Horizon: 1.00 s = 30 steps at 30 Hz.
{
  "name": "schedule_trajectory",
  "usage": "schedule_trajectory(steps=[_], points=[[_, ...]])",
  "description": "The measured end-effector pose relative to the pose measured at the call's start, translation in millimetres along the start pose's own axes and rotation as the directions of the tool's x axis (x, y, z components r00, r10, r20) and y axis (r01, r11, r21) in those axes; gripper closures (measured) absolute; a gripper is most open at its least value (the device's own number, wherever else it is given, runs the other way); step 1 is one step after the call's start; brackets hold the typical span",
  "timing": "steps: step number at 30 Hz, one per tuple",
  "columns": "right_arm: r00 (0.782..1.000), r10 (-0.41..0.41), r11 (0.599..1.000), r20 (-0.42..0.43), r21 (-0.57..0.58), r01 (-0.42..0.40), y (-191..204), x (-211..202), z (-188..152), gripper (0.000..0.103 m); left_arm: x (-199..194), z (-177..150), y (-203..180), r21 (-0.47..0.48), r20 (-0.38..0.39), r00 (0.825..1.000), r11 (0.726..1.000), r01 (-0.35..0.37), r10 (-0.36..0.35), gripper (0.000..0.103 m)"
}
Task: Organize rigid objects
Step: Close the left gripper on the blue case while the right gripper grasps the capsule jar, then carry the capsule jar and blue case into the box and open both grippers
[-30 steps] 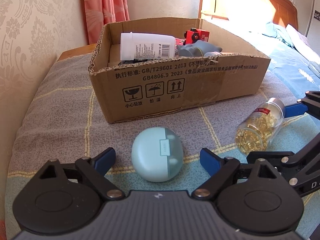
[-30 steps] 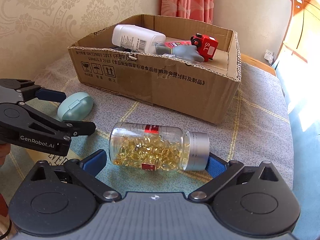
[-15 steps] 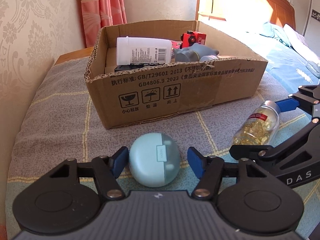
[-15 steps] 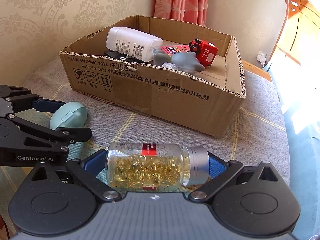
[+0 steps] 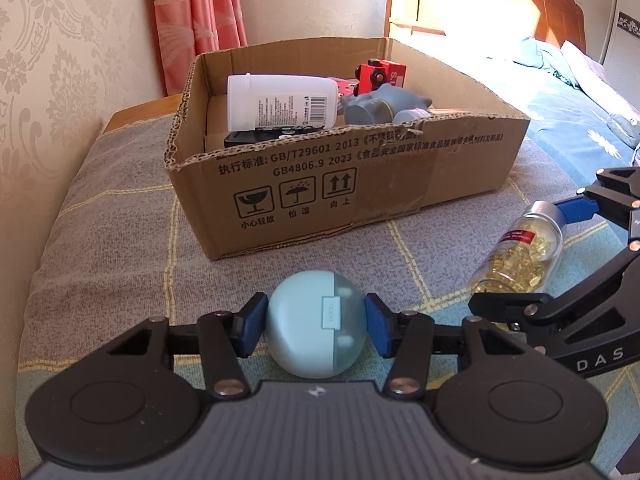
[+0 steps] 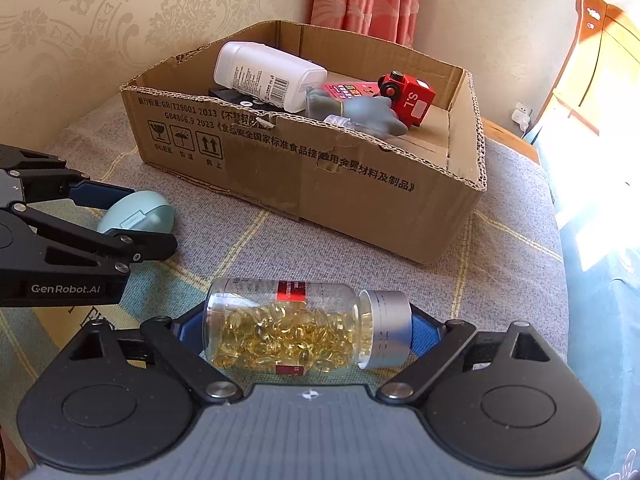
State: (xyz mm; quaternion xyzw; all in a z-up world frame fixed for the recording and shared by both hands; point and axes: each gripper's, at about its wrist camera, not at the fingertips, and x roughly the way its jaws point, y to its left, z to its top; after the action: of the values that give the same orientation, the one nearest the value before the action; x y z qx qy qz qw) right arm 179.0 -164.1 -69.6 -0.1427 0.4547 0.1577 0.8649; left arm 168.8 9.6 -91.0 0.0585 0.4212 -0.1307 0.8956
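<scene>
The earbud case, pale blue and egg-shaped, lies on the checked grey cloth in front of the cardboard box. It sits between the two blue pads of the left hand-held gripper, and both pads press on its sides, so this gripper is closed on the case. In the right wrist view only the far part of the case is seen, behind the black fingers of the left hand-held gripper.

The capsule bottle, clear with yellow capsules and a silver cap, lies on its side on the same cloth, to the right of the case. It is between the pads of the right hand-held gripper, whose jaws have just been closing. One blue pad is at the cap and the other at the bottom end, but the bottle hides both contact places, so I cannot tell if they already press on it.

Inside the box are a white bottle lying down, a red toy vehicle, a grey figure and a dark flat thing half hidden under the white bottle; what it is I cannot make out.
</scene>
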Motion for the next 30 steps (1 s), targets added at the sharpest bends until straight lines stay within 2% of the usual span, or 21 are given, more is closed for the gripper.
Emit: schedule_trajectory(steps=[9,14,22,30], points=[[0.999,0.047,0.998,-0.004,-0.05,-0.047,-9.6,-19.9,0.0,0.007,-15.1,-0.9,-0.6,0.037,-0.015,1.0,0.999,0.002,-0.001,0.051],[0.998,0.062,0.996,0.024,-0.064,-0.06,-18.3,-38.9,9.1,0.007,-30.0,3.2,-1.3,0.056,-0.002,1.0,0.998,0.012,-0.012,0.051],[0.986,0.078,0.995,0.145,-0.079,-0.067,-26.2,-69.2,51.9,0.007,-54.5,14.2,1.8,0.058,0.049,0.999,0.998,0.012,-0.015,0.051],[0.974,0.098,0.991,0.203,-0.106,-0.077,-13.8,-53.3,109.5,0.007,-62.8,18.7,15.2,0.021,0.069,0.997,0.999,-0.026,0.025,0.051]])
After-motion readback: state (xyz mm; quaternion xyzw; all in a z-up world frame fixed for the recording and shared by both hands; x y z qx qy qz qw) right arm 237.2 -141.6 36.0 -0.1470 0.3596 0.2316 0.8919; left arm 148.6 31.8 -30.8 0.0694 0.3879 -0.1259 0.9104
